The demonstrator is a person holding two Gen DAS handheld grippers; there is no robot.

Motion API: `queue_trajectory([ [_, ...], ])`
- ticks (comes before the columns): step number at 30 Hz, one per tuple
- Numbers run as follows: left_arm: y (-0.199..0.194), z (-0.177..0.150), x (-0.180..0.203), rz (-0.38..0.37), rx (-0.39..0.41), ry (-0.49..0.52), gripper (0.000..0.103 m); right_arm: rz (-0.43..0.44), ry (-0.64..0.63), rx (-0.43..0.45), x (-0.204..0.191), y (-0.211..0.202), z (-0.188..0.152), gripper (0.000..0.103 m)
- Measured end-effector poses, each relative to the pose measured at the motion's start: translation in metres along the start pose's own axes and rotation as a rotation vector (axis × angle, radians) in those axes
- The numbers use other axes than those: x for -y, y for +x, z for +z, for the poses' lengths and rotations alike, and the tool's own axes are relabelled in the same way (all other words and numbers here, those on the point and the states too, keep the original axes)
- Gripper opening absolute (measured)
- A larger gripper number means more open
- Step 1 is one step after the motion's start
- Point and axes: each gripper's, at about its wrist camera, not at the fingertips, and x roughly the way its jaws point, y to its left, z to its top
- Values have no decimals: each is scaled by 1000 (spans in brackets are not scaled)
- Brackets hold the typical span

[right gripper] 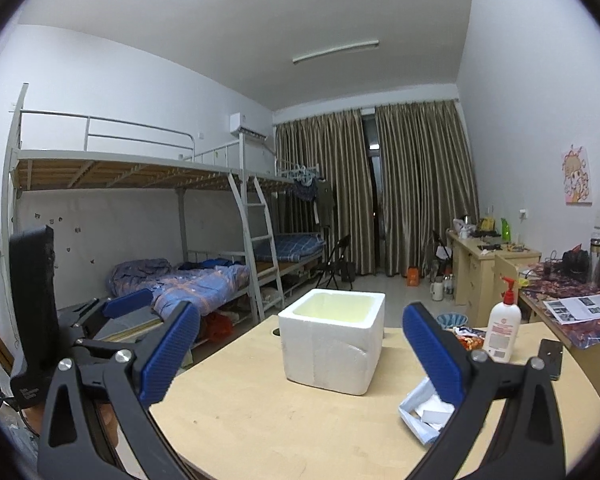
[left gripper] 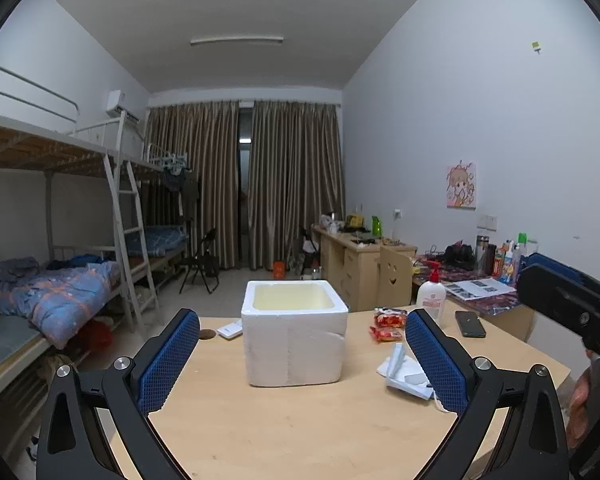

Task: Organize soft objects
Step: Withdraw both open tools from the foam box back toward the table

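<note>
A white foam box [left gripper: 296, 344] [right gripper: 332, 352] stands open-topped on the light wooden table [left gripper: 300, 432] [right gripper: 268, 420]; its cream inside looks empty. My left gripper [left gripper: 302, 320] is open just in front of the box, holding nothing. My right gripper [right gripper: 302, 310] is also open and empty, facing the box from its right front. Red snack packets [left gripper: 388, 322] [right gripper: 470, 338] lie right of the box. A pale blue open carton with white paper in it [left gripper: 408, 376] [right gripper: 424, 412] sits near my right fingers.
A white pump bottle [left gripper: 432, 296] [right gripper: 502, 328] and a black phone [left gripper: 470, 324] [right gripper: 550, 356] sit at the table's right. A small white pack [left gripper: 230, 330] and a cable hole [left gripper: 208, 334] lie left of the box. Bunk beds stand left, desks right.
</note>
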Motion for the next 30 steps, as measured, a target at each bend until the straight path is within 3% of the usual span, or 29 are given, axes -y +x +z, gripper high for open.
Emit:
queue_trajectory([
  [11, -54, -20, 15, -38, 45, 32, 103, -67, 29, 78, -4, -54, -19, 103],
  [20, -74, -22, 22, -51, 71, 33, 103, -146, -4, 94, -12, -78, -29, 103],
  [30, -63, -42, 42, -125, 44, 48, 103, -211, -21, 70, -5, -84, -45, 103],
])
